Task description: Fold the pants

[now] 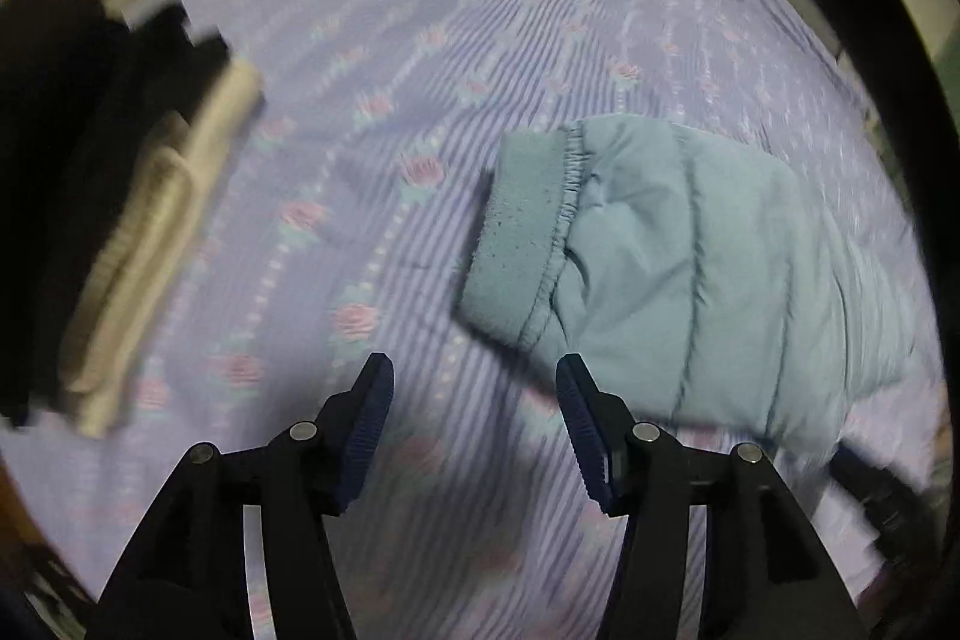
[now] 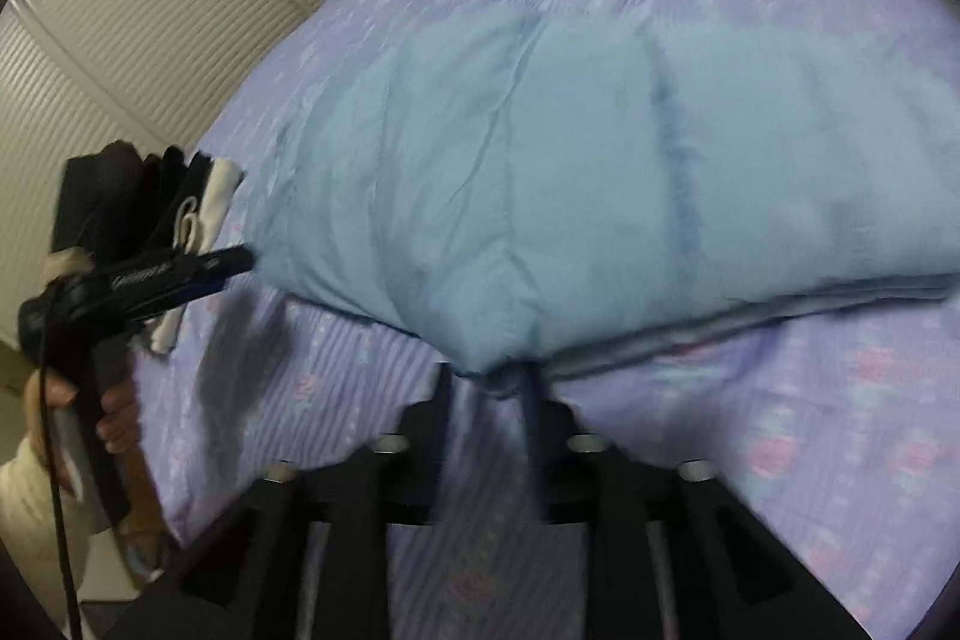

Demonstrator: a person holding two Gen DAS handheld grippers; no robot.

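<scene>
White lettering on left tongs (image 2: 240, 259), blurred, unreadable.

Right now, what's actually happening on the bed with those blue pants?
A person holding a gripper in each hand is folding light blue pants on a lilac floral bedsheet. The pants already lie folded, elastic waistband showing. The left gripper is open and empty, just short of the waistband end. The right gripper is at the folded corner, but blur hides whether it grips. A stack of folded dark and cream clothes sits apart to the left.
</scene>
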